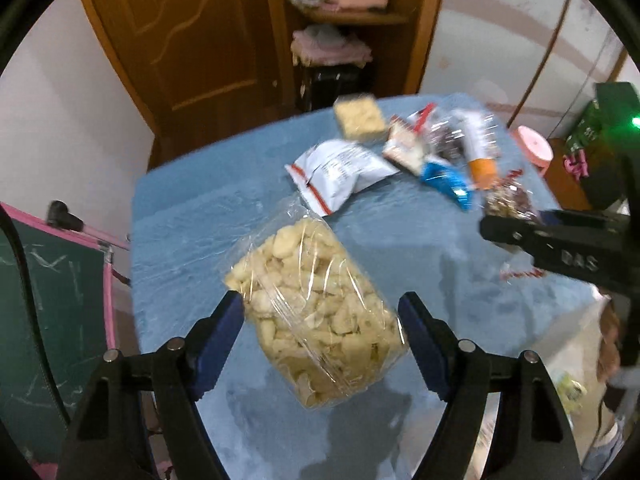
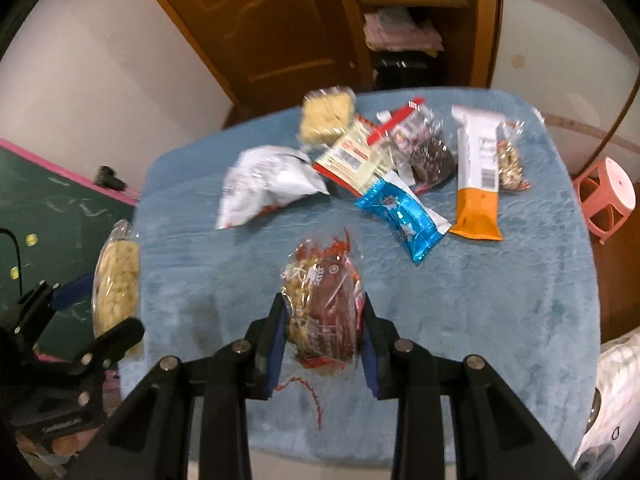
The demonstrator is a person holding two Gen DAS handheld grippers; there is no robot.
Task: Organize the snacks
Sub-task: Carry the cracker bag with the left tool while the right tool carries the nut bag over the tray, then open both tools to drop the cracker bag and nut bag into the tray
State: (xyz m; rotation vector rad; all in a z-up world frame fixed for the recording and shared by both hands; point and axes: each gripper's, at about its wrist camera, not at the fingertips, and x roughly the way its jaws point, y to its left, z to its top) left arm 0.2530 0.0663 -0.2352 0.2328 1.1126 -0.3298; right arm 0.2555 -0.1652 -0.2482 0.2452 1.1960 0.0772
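a blue-covered counter stands before a wooden door and a shelf unit. in the left wrist view, the left claw holds a clear bag of pale puffed snacks between its blue pads, the bag raised above the counter and tilted. beyond the bag, toward the door, lies a white packet, and past it a blurred heap of other packets. the right claw's black arm enters from the right edge.

in the right wrist view, the right claw is clamped narrowly on a clear bag of nuts with red print, lifted over the counter. beyond this bag lie a blue wrapper, an orange-and-white packet and a white packet. left of it, off the counter's edge, the left claw carries the puffed snack bag.
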